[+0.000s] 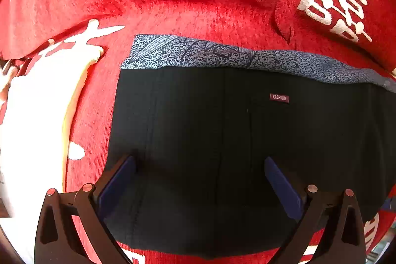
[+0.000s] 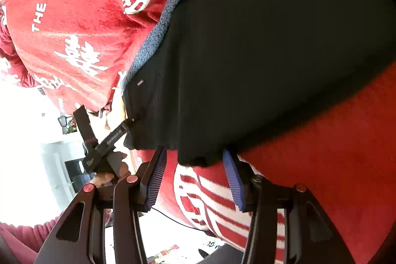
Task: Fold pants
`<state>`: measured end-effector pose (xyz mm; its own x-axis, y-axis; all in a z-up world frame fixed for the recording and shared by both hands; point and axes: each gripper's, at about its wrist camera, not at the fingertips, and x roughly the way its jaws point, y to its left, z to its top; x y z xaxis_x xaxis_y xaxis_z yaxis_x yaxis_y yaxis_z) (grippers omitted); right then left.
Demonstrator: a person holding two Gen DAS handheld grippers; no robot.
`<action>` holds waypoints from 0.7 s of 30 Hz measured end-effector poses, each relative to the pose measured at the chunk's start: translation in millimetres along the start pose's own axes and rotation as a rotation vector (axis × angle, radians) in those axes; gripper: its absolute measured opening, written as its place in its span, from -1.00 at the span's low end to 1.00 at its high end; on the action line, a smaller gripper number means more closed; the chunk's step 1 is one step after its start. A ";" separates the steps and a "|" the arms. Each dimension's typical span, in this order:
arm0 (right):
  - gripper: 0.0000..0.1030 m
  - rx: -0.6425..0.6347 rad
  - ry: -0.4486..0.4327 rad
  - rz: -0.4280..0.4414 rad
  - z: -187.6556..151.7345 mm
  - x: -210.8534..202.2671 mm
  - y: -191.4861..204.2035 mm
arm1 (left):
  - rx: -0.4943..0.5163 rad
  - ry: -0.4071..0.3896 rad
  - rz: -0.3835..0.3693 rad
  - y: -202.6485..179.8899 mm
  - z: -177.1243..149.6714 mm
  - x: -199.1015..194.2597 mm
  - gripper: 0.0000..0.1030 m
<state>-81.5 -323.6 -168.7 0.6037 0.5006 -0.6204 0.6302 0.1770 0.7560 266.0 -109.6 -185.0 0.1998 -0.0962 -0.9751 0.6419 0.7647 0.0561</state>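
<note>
- My left gripper (image 1: 200, 165) points steeply down over the black pants (image 1: 222, 140); its jaws stand wide, the blue pads (image 1: 118, 180) are apart and nothing is pressed between them; the dark cloth lies under the gap, and I cannot tell if the tips touch it.
- My right gripper (image 2: 195, 167) has its jaws about half open, also with blue pads (image 2: 158, 175); the near hem of the pants (image 2: 259, 53) comes just to the fingertips, but the pads do not press on it; I hold nothing with it.
- In the right wrist view the other gripper (image 2: 118, 132) shows at the left edge of the pants, near a corner of the cloth; a hand (image 2: 109, 175) holds its handle, with a dark red sleeve (image 2: 22, 234) below; whether that gripper touches the cloth I cannot tell from here.
- The pants lie flat as a folded black panel on a red blanket (image 1: 198, 4) with white characters and letters; a small label (image 1: 279, 97) reading FASHION sits on the black cloth.
- Along the far edge of the pants a speckled blue-grey band (image 1: 222, 53) of fabric shows, like an inner lining or waistband.
- Farther away, the blanket makes a soft ridge with wrinkles; at the left of the left wrist view a very bright white area (image 1: 32, 115) is overexposed and I cannot read what it is.
</note>
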 end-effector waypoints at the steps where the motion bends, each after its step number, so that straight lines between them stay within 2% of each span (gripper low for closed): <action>1: 0.00 0.012 -0.009 0.012 3.1 3.4 -0.8 | 0.003 -0.001 -0.005 0.0 -0.5 -0.5 1.00; 3: -0.06 0.045 -0.021 0.051 9.2 7.2 -3.4 | 0.013 -0.001 -0.016 1.0 1.0 -0.7 1.00; 4: -0.29 0.056 -0.026 0.056 12.1 7.8 -2.6 | 0.019 0.002 -0.022 1.6 0.9 -1.3 1.00; 5: -0.77 0.047 -0.030 0.034 14.0 7.2 1.0 | 0.026 0.006 -0.027 2.1 0.9 -1.7 1.00; 8: -0.78 0.004 -0.052 0.032 8.4 -3.3 16.1 | 0.061 0.022 -0.044 6.8 0.4 -1.7 1.00; 10: -0.79 -0.033 -0.058 -0.009 -1.5 -4.6 20.1 | 0.070 0.023 -0.057 12.5 0.6 0.9 1.00; 13: -0.81 -0.004 -0.027 -0.078 -9.5 12.0 0.0 | 0.082 0.020 -0.053 12.7 1.0 1.7 1.00; 15: -0.81 0.027 -0.039 -0.048 -13.2 11.3 -7.2 | 0.078 0.029 -0.046 11.5 1.2 0.7 1.00; 16: -0.81 0.017 -0.038 -0.061 -13.6 10.3 -5.0 | 0.074 0.034 -0.042 11.6 1.4 0.4 1.00; 20: -0.70 -0.053 0.044 -0.136 -16.4 -1.7 11.7 | 0.032 0.083 0.004 0.8 5.0 -11.8 1.00; 21: -0.65 -0.088 0.040 -0.158 -16.7 -10.8 17.2 | 0.031 0.077 -0.007 -5.0 6.1 -17.3 1.00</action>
<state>-85.3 -311.9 -145.6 0.4795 0.4941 -0.7252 0.6693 0.3285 0.6664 263.9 -115.6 -167.0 0.1388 -0.0510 -0.9890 0.6662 0.7437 0.0551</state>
